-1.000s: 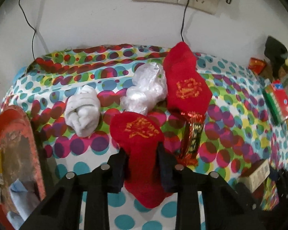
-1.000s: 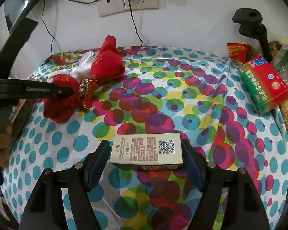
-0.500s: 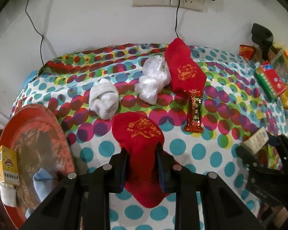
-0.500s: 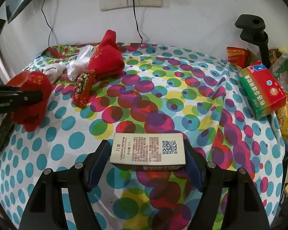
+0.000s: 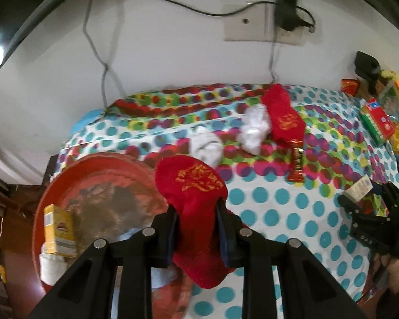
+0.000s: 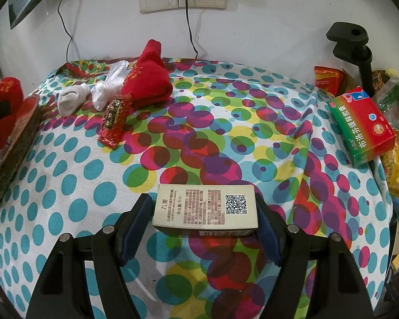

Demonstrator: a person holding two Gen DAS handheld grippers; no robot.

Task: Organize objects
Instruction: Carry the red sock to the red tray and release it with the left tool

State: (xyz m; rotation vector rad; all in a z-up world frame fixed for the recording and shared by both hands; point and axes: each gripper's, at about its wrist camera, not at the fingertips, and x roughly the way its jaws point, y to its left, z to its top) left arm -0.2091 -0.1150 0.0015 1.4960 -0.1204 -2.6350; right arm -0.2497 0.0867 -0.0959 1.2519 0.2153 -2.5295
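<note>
My left gripper [image 5: 196, 204] is shut on a red sock [image 5: 191, 183] with gold embroidery, and the sock hangs in the air over the right rim of the round red tray [image 5: 93, 159]. In the right wrist view the same sock [image 6: 2, 98] shows at the far left, above the tray's edge [image 6: 16, 143]. My right gripper [image 6: 203, 204] is shut on a cream box [image 6: 204, 207] with a QR code, held flat just above the dotted tablecloth. The left wrist view shows that gripper [image 5: 369, 212] and the box [image 5: 359, 188] at the right.
A second red sock [image 6: 149, 82], a white sock [image 6: 71, 99], a crumpled plastic bag [image 6: 109, 87] and a red-gold wrapper [image 6: 114, 117] lie at the back left. A green-red medicine box [image 6: 361, 125] and a black stand [image 6: 353, 45] are at the right. A yellow box [image 5: 58, 228] lies in the tray.
My left gripper has lifted the red sock off the cloth and carried it left, over the red tray's rim. The right gripper and its box have stayed put.
</note>
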